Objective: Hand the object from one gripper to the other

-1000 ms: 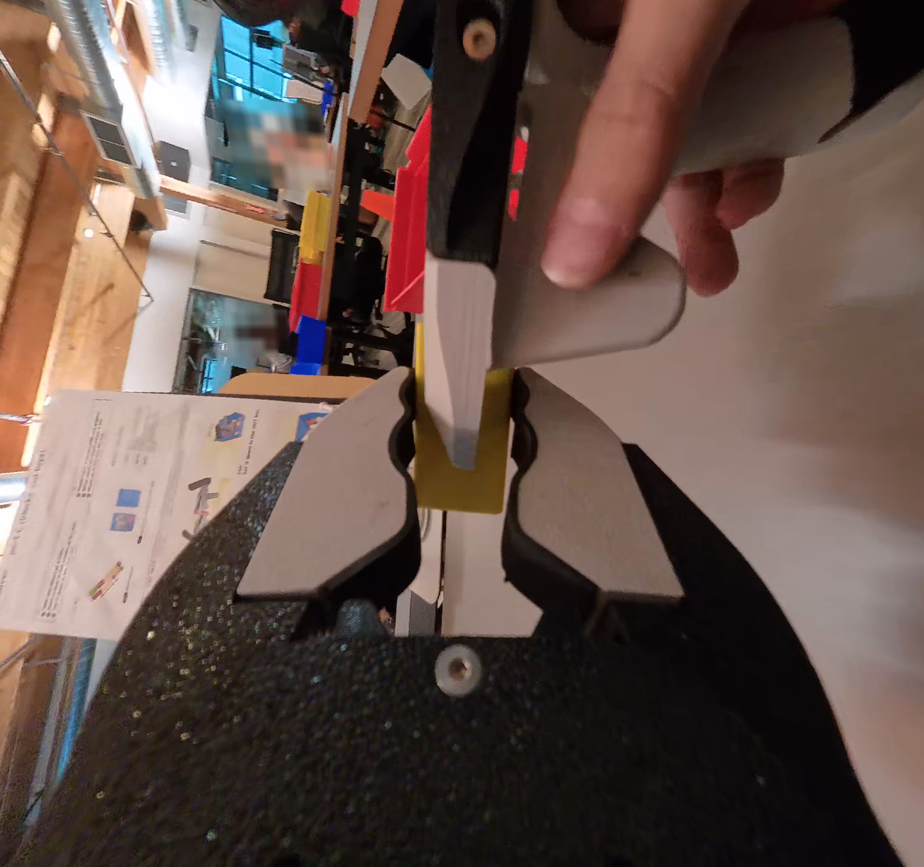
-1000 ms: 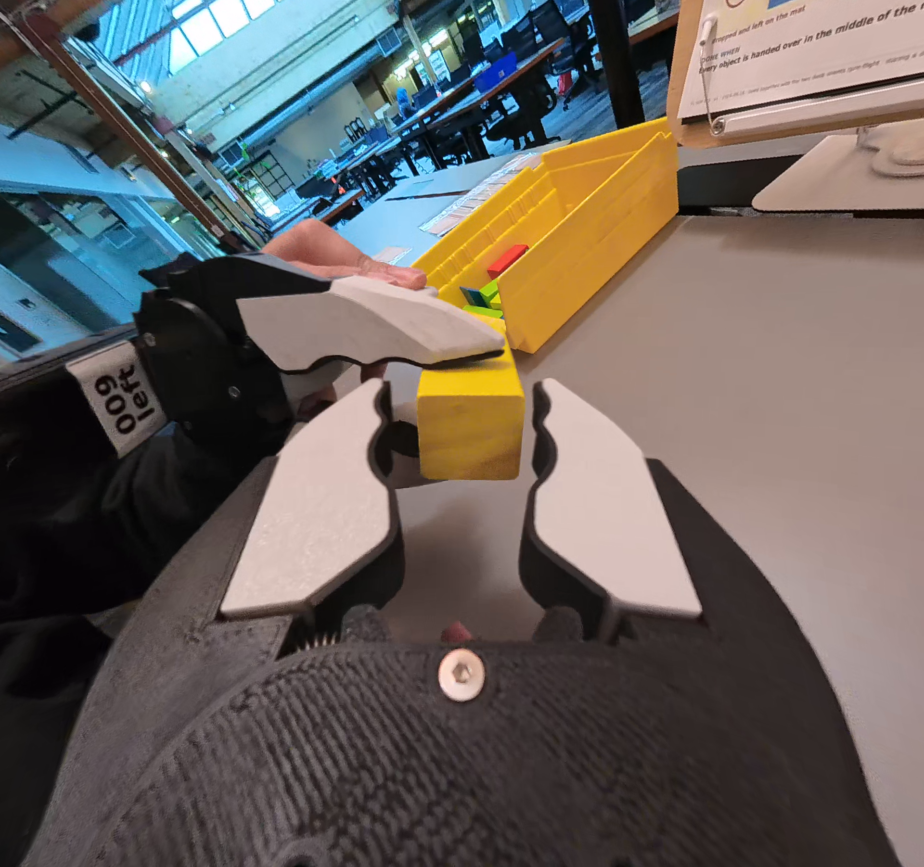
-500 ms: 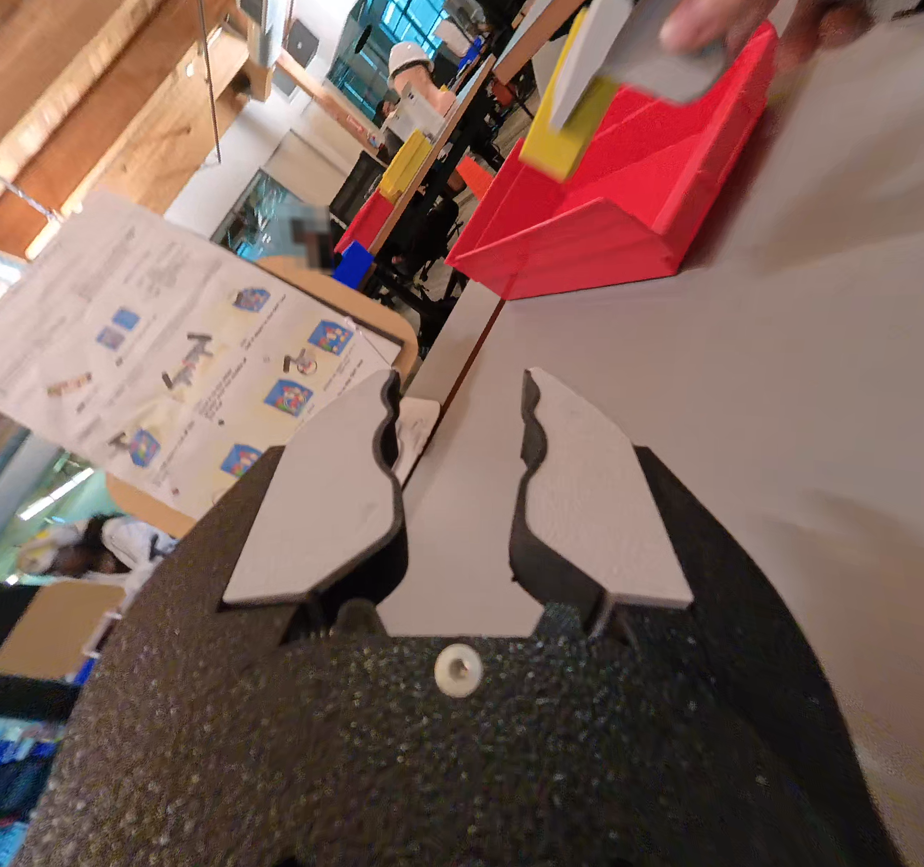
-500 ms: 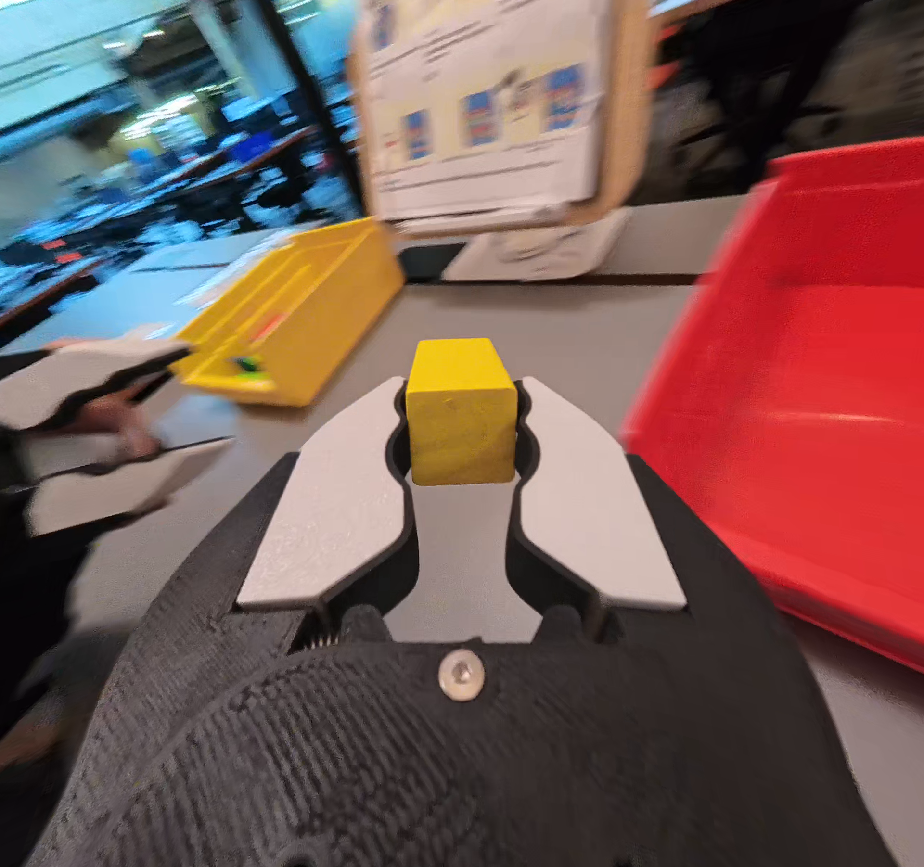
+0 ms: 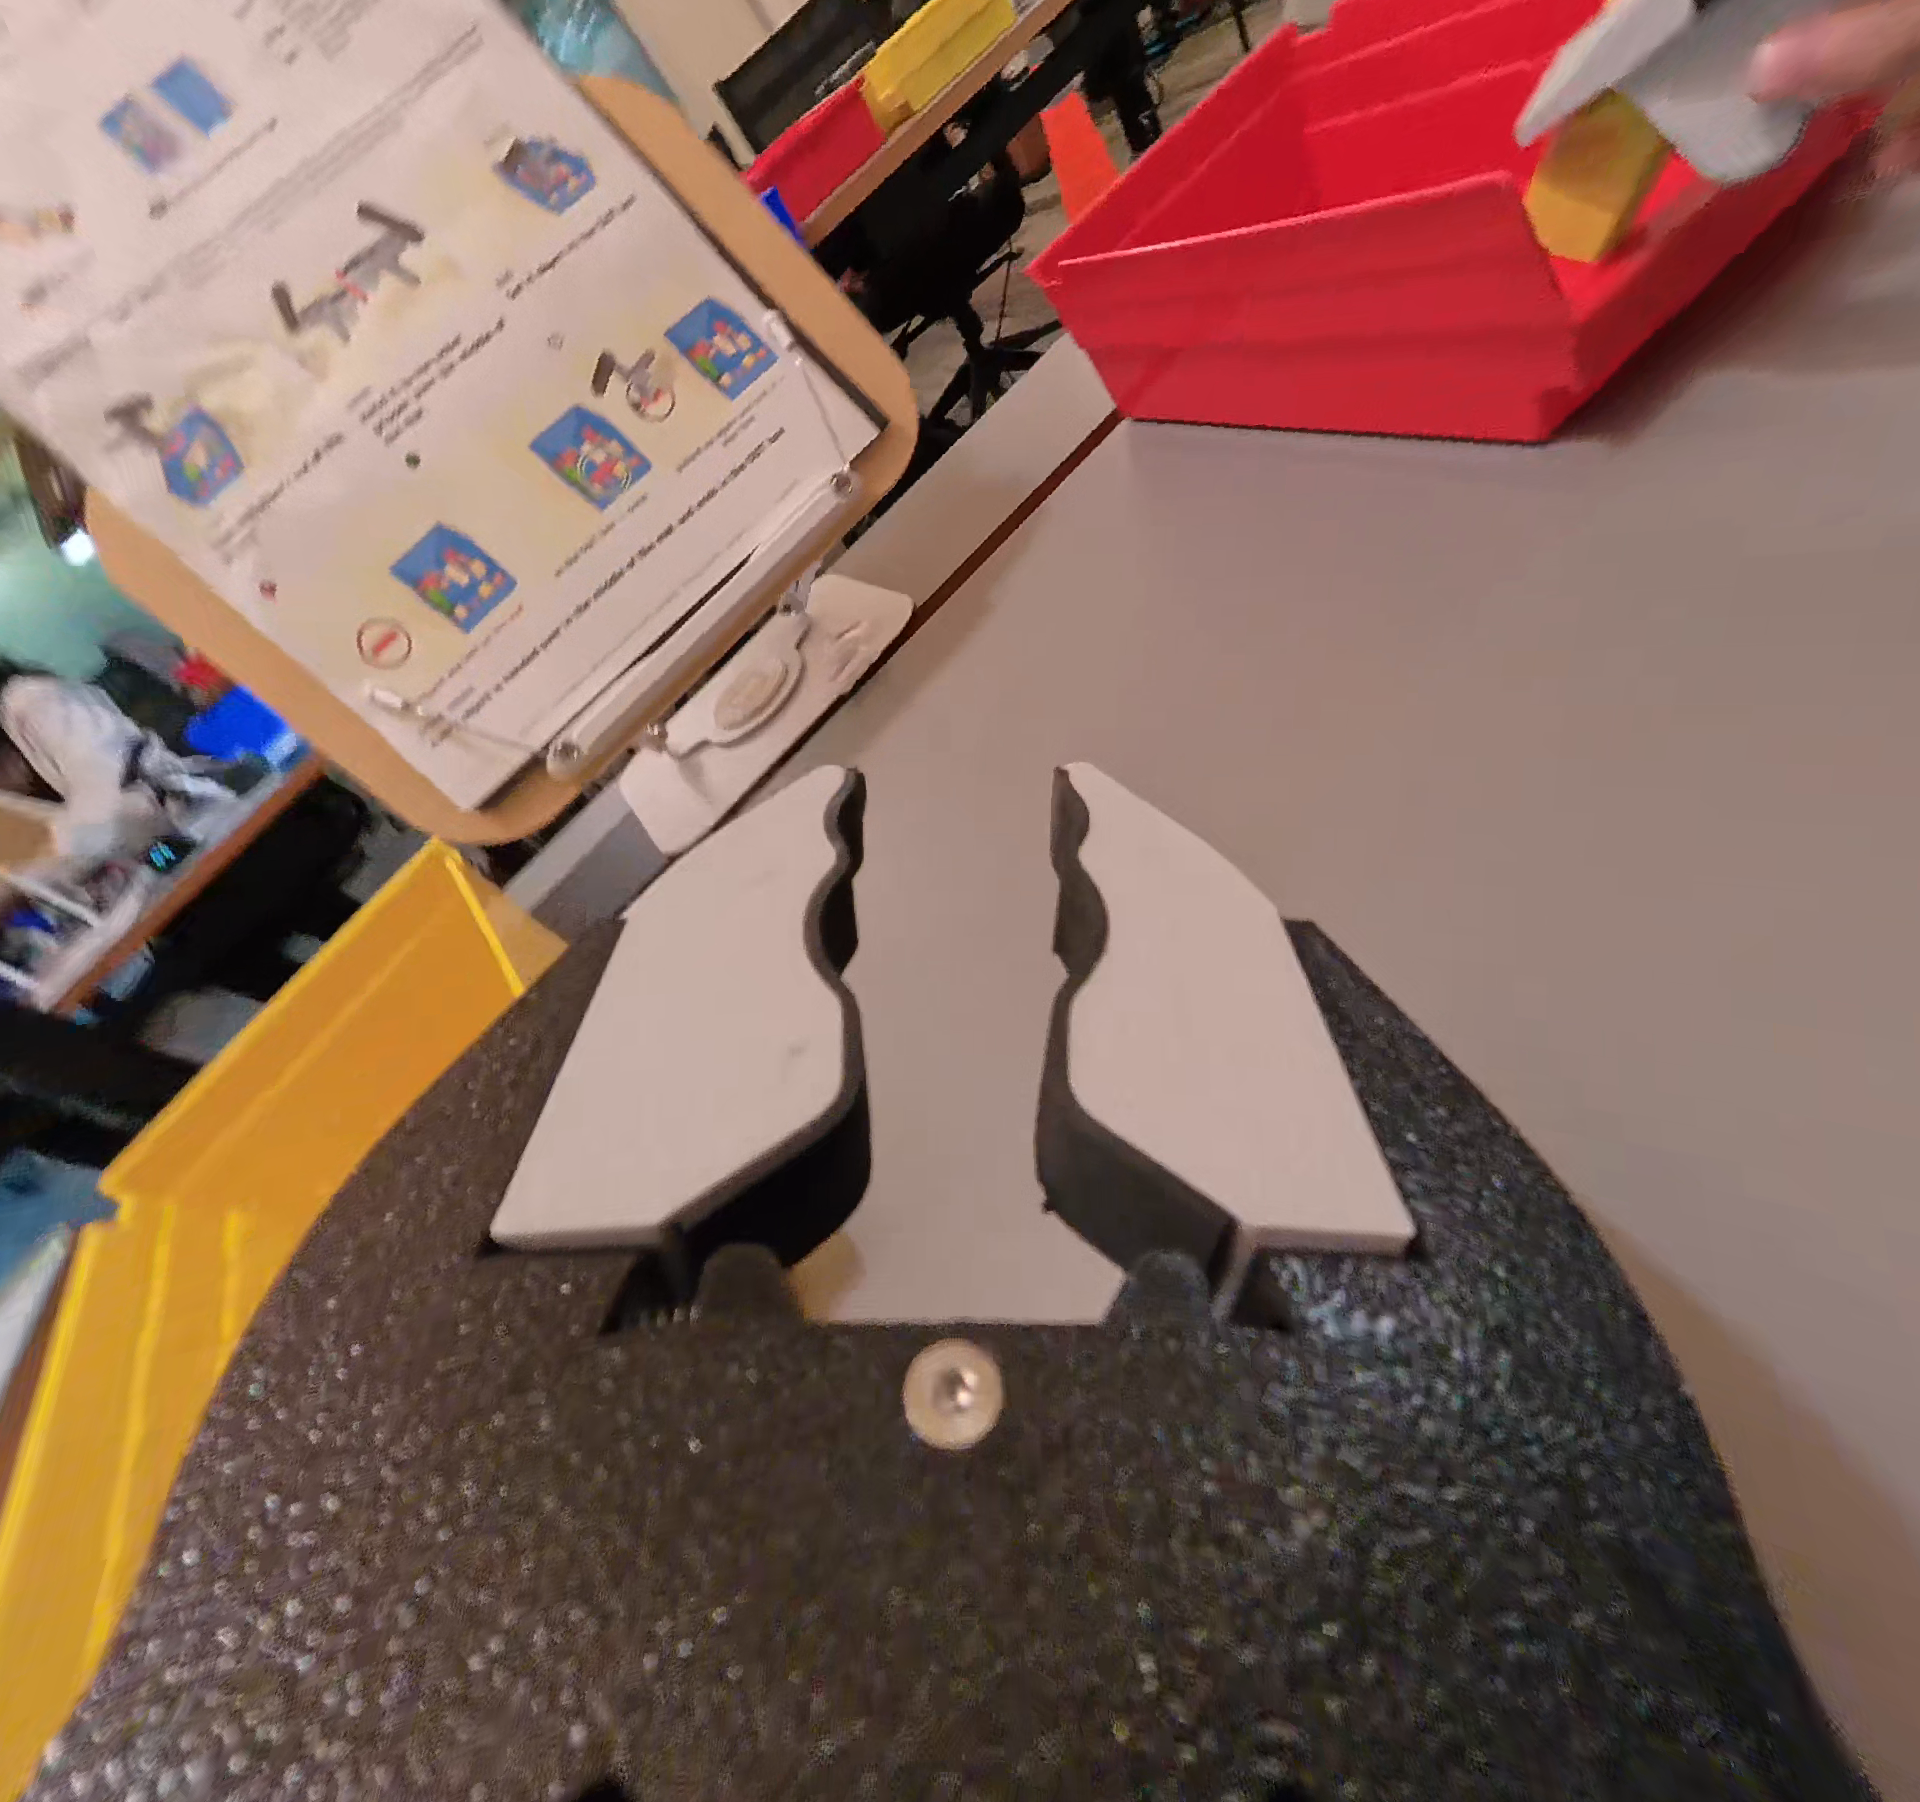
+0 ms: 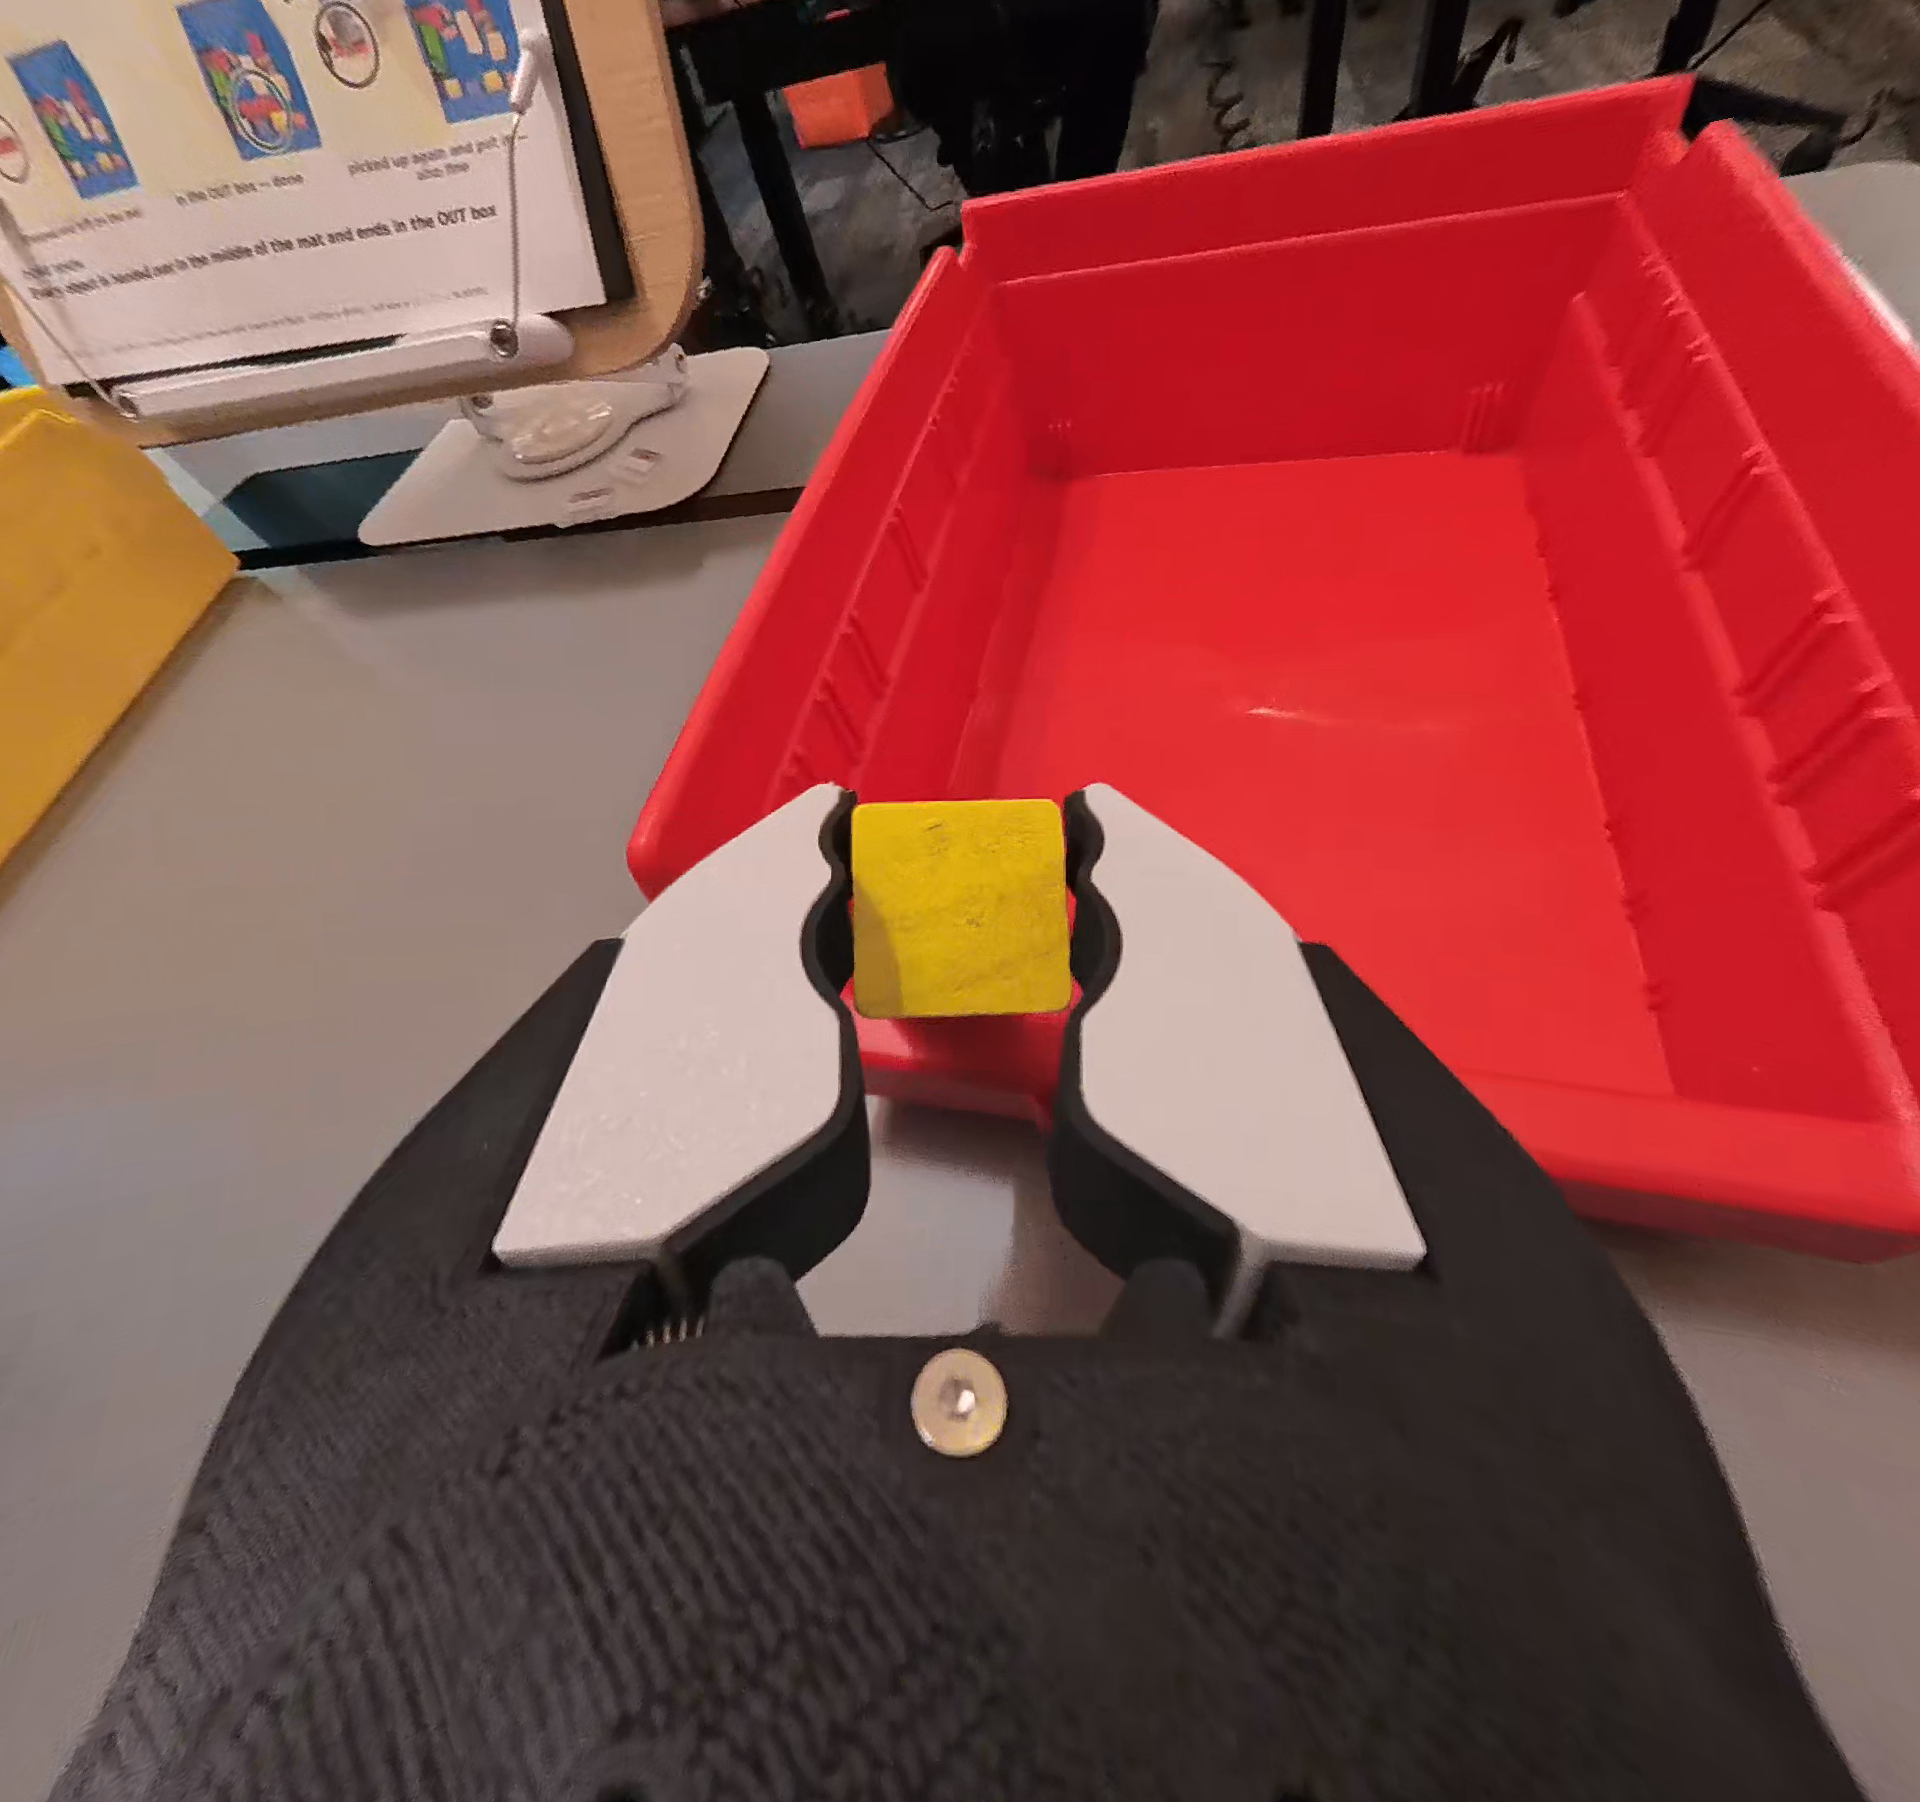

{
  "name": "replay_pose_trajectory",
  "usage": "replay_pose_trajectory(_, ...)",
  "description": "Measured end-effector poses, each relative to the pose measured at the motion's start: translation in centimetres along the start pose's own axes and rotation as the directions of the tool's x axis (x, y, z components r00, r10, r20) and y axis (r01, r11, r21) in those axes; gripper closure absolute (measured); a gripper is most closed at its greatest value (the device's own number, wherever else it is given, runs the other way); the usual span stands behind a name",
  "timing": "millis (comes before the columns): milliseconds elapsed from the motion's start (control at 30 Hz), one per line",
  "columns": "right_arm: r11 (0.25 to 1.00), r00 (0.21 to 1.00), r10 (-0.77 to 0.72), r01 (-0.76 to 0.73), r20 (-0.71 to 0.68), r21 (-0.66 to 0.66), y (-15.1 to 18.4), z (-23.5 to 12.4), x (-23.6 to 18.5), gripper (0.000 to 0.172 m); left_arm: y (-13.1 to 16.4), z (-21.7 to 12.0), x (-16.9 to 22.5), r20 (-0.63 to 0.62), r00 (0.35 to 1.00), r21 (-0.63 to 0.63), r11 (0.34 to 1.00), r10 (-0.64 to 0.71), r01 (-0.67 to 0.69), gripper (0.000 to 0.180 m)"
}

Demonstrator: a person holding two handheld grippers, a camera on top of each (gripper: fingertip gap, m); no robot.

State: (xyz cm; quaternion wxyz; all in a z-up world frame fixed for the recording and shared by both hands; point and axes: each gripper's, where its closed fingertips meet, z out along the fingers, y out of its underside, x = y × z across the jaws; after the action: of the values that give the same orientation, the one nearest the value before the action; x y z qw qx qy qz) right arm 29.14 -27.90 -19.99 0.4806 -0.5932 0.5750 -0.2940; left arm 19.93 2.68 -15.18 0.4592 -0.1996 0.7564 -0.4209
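Our right gripper (image 6: 958,905) clamps a yellow block (image 6: 961,911) over the near left corner of the red bin (image 6: 1299,225).

The block is a matte, slightly scuffed cube with rounded edges; we see both scalloped black pads pressed against its left and right faces, under smooth grey finger plates on a ribbed black body. It hangs just above the bin's near rim, and the bin is glossy moulded plastic with ribbed inner walls, standing toward the far right of the grey tabletop (image 6: 364,817). Our left gripper (image 5: 954,879), speckled black, holds nothing: its pads stand apart with only tabletop between them, well away from the block. A yellow bin (image 5: 260,1077) sits at the tabletop's left edge, a paper sheet on a wooden stand (image 5: 436,318) at the far edge.
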Motion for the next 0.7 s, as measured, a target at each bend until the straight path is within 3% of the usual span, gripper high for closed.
replay_pose_trajectory(233, 0.997, 0.999, 0.012, -0.016, 0.048, 0.081, -1.4, -0.5, -1.0, 0.126, 4.0, -1.6, -7.8, 0.141, 0.953, -0.102, 0.954, -0.267, 0.282, 0.146)
replay_pose_trajectory(333, 0.996, 1.000, 0.011, -0.012, 0.011, 0.091, -1.6, -0.8, -0.1, 0.106, 6.4, -2.1, -11.6, 0.191, 0.920, -0.169, 0.912, -0.342, 0.374, 0.146)
replay_pose_trajectory(400, 0.997, 1.000, 0.009, -0.010, 0.017, 0.075, -1.7, -1.1, -0.1, 0.103, 8.0, -2.1, -14.1, 0.207, 0.910, -0.213, 0.891, -0.360, 0.401, 0.144)
replay_pose_trajectory(467, 0.997, 0.999, 0.003, -0.006, 0.034, 0.077, -2.0, -1.4, -0.4, 0.101, 9.8, -1.5, -16.3, 0.182, 0.921, -0.276, 0.881, -0.344, 0.384, 0.141)
replay_pose_trajectory(567, 0.996, 0.999, -0.023, 0.020, 0.045, 0.083, -2.5, -1.9, -1.1, 0.098, 13.9, -0.1, -17.6, 0.042, 0.950, -0.486, 0.824, -0.310, 0.290, 0.137)
replay_pose_trajectory(700, 0.995, 0.991, -0.091, 0.086, 0.094, 0.058, -2.6, -2.3, -3.0, 0.096, 17.6, 1.7, -18.0, -0.253, 0.957, -0.603, 0.796, -0.144, -0.040, 0.137)
